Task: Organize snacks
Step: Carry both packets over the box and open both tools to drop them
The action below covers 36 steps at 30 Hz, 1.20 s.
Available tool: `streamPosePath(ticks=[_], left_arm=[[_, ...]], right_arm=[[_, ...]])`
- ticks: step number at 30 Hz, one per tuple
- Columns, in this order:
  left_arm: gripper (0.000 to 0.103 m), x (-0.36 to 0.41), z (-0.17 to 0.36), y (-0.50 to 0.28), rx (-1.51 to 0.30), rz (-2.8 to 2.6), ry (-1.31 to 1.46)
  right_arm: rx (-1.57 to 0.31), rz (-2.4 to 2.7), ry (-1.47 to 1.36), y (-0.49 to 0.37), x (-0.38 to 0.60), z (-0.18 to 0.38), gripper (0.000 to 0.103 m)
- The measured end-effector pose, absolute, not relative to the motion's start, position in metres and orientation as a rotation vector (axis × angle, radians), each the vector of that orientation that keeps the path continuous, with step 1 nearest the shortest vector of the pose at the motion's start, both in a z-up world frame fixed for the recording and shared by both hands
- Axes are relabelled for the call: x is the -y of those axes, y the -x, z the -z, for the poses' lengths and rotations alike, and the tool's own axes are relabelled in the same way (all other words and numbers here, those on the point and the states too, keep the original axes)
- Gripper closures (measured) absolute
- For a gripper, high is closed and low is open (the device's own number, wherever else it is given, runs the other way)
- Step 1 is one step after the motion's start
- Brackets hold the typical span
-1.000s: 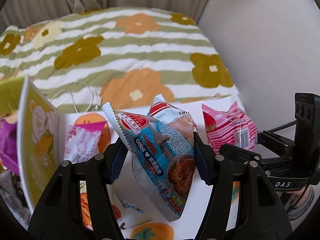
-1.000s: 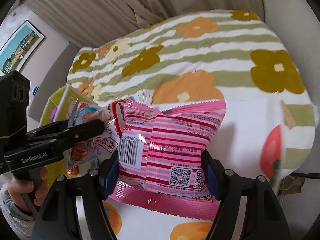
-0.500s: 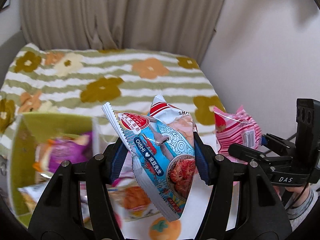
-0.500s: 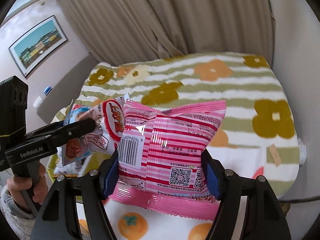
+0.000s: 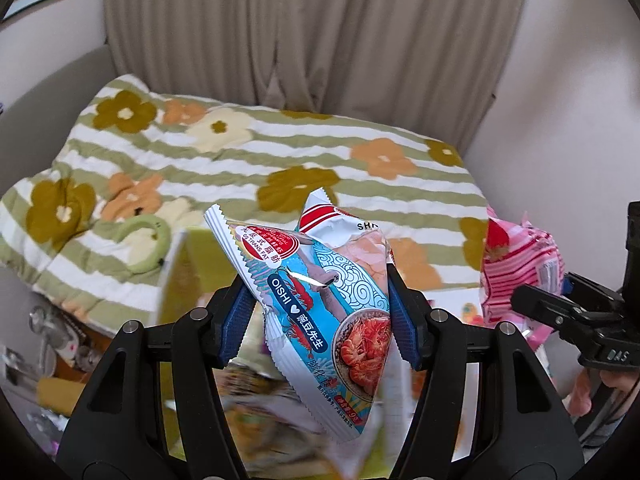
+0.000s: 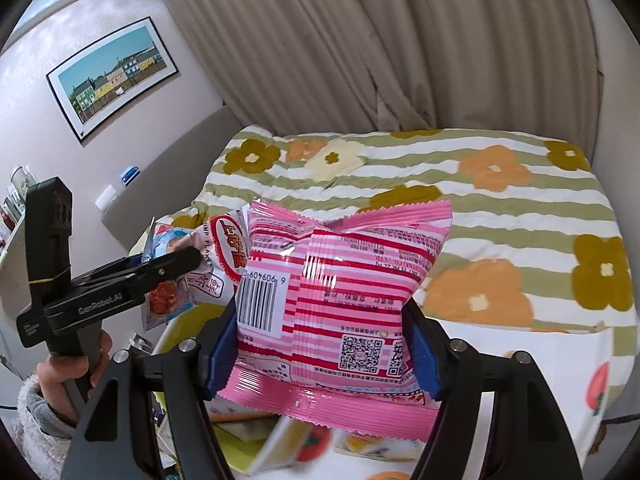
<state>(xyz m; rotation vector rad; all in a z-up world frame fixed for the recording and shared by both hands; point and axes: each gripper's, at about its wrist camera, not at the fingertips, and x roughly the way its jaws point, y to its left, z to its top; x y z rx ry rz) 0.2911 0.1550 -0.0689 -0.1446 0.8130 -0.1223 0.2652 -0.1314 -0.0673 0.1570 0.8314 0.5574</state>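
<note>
My left gripper [image 5: 316, 316] is shut on a blue and white shrimp-flake snack bag [image 5: 320, 300], held in the air with its blue pads pressing both sides. The same bag [image 6: 188, 276] shows at the left of the right wrist view, in the left gripper [image 6: 176, 260]. My right gripper [image 6: 324, 344] is shut on a puffy pink striped snack bag [image 6: 336, 300], back side with barcode and QR codes facing me. That pink bag [image 5: 516, 264] appears at the right of the left wrist view. Below, a yellow-green box [image 5: 188, 272] with blurred snack packets lies under the left gripper.
A bed with a green-striped flower quilt [image 5: 240, 160] fills the background, beige curtains [image 6: 400, 40] behind it. A white cloth with orange fruit prints [image 6: 560, 360] lies under the grippers. A framed picture [image 6: 116, 76] hangs on the left wall. A hand [image 6: 68, 376] in a fluffy sleeve holds the left handle.
Both grippers rose with their bags still clamped and swung left. The white cloth dropped out of the left view, and the yellow-green box came under the left gripper.
</note>
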Motion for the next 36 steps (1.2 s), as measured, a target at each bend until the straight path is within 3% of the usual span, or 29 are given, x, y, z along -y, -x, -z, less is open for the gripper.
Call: streamPosePath(ticks=[10,11,13,14,32,34,35,36], left_arm=[[0.045,-0.221,0.12,-0.349,-0.91,0.155,0.184],[0.041,-0.224,0.125,-0.354,-0.924,0.161,0.192],[0.019,-0.226,0.131,-0.358,-0.939,0.18,0.208],[0.0,-0.227,0.133,-0.359,-0.942,0.173,0.204],[0.0,-0.251,0.133,-0.304,-0.907,0.075,0.188],[0.0,-0.253,0.132,-0.3,-0.904,0.06,0.191],[0.001,-0.254,0.132,-0.298,-0.902,0.052,0.19],[0.001,-0.256,0.131,-0.294,-0.902,0.044,0.19]], right_arm=[[-0.888,-0.513,-0.158,-0.283,0.058,0.089,0.035],[-0.896,-0.507,-0.163,-0.285,0.055,0.091,0.035],[-0.914,-0.498,-0.162,-0.288,0.048,0.096,0.035],[-0.922,-0.493,-0.157,-0.29,0.045,0.098,0.035],[-1.036,-0.491,-0.118,-0.319,0.01,0.125,0.033],[-1.036,-0.494,-0.114,-0.317,0.006,0.128,0.023],[-1.024,-0.495,-0.111,-0.315,0.005,0.128,0.008],[-1.012,-0.497,-0.108,-0.313,0.004,0.128,0.0]])
